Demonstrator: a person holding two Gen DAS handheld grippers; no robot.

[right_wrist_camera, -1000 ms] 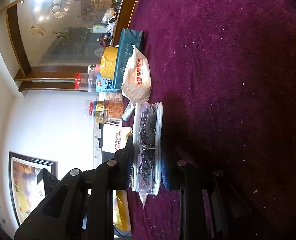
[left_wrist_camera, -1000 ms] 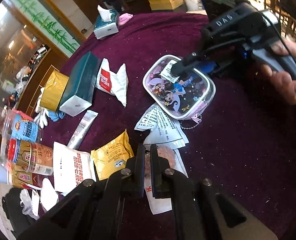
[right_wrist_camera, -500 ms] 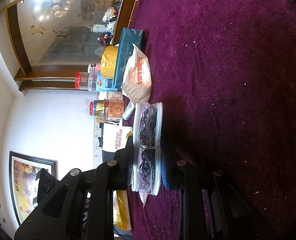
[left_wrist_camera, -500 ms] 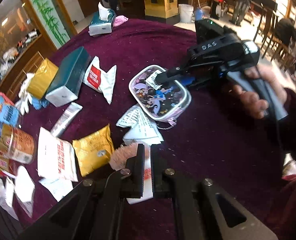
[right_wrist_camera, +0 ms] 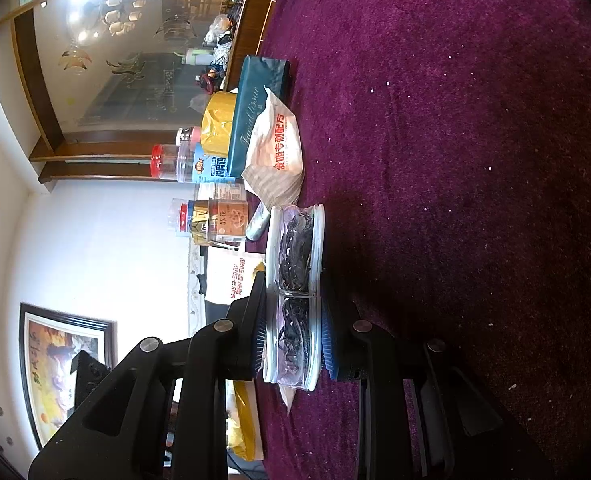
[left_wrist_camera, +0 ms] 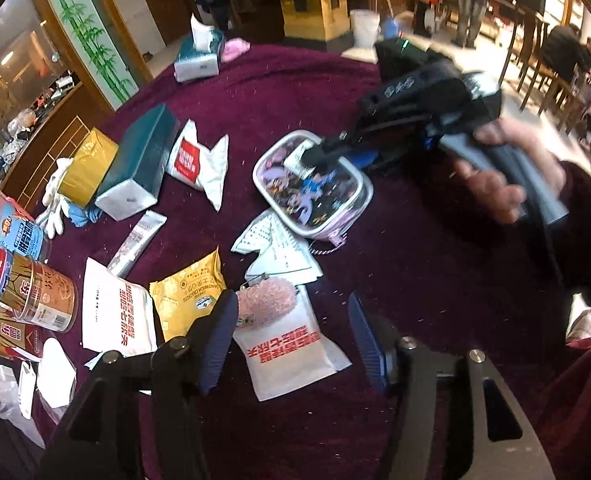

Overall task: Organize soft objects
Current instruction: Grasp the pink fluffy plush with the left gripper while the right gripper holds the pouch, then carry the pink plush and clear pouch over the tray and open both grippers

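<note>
A clear cartoon-print zip pouch [left_wrist_camera: 313, 186] lies mid-table, and my right gripper [left_wrist_camera: 315, 156] is shut on its edge; in the right wrist view the pouch [right_wrist_camera: 294, 292] stands edge-on between the pads of that gripper [right_wrist_camera: 293, 340]. My left gripper [left_wrist_camera: 291, 344] hovers over the table with its jaws opening and nothing pressed between them. Below it lie a pink fluffy keychain [left_wrist_camera: 265, 306] and a white sachet with red print [left_wrist_camera: 291, 354]. A folded paper leaflet [left_wrist_camera: 275, 246] lies between the keychain and the pouch.
On the purple cloth [left_wrist_camera: 279, 92] at left lie a yellow snack packet [left_wrist_camera: 191, 296], a white sachet [left_wrist_camera: 115, 312], a teal tissue pack [left_wrist_camera: 139, 160], a yellow pack [left_wrist_camera: 89, 166], a white-and-red packet [left_wrist_camera: 197, 162], and jars [left_wrist_camera: 35, 296]. A tissue box [left_wrist_camera: 197, 58] stands at the far edge.
My left gripper's jaws have spread apart from fully shut, and it has risen a little, tilting the view. The pink keychain now shows beneath it. The right gripper still holds the pouch in place.
</note>
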